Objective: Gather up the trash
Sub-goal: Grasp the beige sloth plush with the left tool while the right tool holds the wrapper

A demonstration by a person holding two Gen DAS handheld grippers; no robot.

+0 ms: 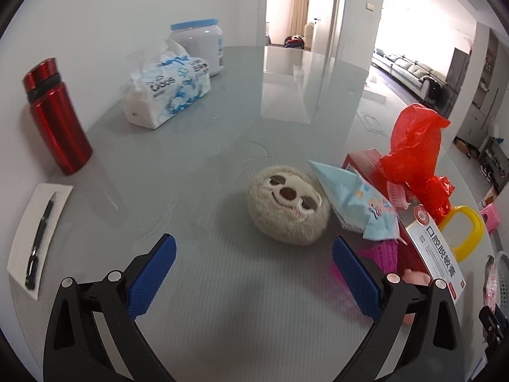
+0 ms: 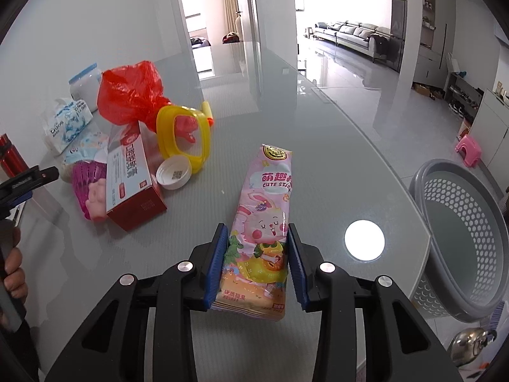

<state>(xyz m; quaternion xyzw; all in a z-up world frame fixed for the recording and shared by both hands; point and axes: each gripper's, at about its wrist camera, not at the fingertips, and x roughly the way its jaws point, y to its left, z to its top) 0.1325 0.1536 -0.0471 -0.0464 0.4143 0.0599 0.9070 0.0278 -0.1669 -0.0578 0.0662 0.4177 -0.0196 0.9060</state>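
My right gripper (image 2: 257,232) is shut on a pink snack wrapper (image 2: 264,210) with a cartoon rabbit, which sticks forward over the grey table (image 2: 302,133). A grey perforated basket (image 2: 461,222) stands off the table's right edge. My left gripper (image 1: 254,251) is open and empty, just in front of a beige plush toy head (image 1: 288,207). Right of the plush lies a light blue wrapper (image 1: 356,203) against a red box (image 1: 423,238), with a crumpled red plastic bag (image 1: 413,146) behind; the bag also shows in the right wrist view (image 2: 130,95). A white bottle cap (image 2: 174,172) lies by the box (image 2: 130,175).
A red flask (image 1: 54,114), a tissue pack (image 1: 165,92) and a white jar with a blue lid (image 1: 200,41) stand at the left and back. A paper with a black pen (image 1: 38,238) lies at the left edge. A yellow plastic frame (image 2: 184,133) and pink toys (image 2: 86,187) sit by the box.
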